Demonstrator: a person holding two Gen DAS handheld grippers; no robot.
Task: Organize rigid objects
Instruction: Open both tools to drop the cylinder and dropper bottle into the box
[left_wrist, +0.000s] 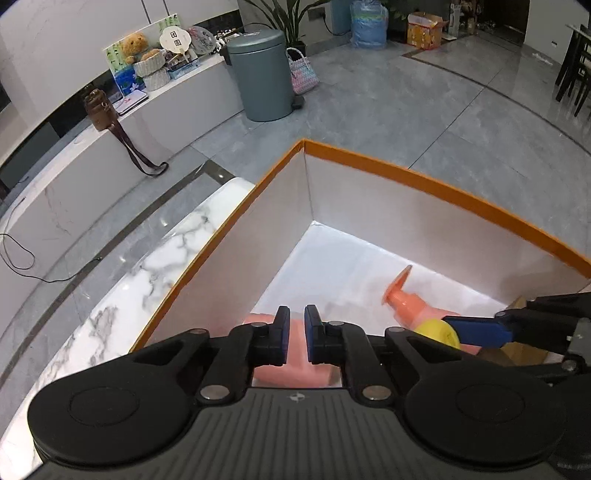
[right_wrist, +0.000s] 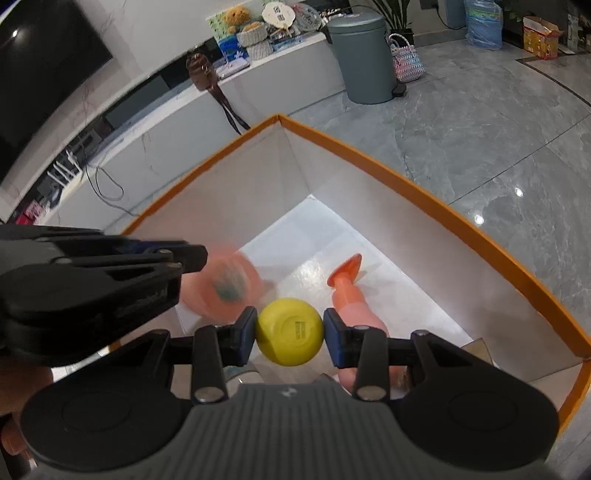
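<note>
An open box with an orange rim (left_wrist: 406, 173) (right_wrist: 406, 181) and white walls fills both views. On its floor lies an orange-pink pump bottle (left_wrist: 410, 302) (right_wrist: 351, 291). My right gripper (right_wrist: 290, 331) is shut on a round yellow object (right_wrist: 291, 345) (left_wrist: 439, 332) and holds it over the box floor. My left gripper (left_wrist: 297, 332) (right_wrist: 199, 258) hangs inside the box at the left, jaws nearly together with nothing between them. Just beyond its tips is a pink object (left_wrist: 295, 358), blurred in the right wrist view (right_wrist: 225, 288).
The box stands on a white marble tabletop (left_wrist: 122, 295). A brown cardboard piece (left_wrist: 524, 350) lies in the box's right corner. On the grey tile floor beyond are a grey-green pedal bin (left_wrist: 264, 74) and a woven basket (left_wrist: 303, 72). A low bench carries a brown bag (left_wrist: 99, 107).
</note>
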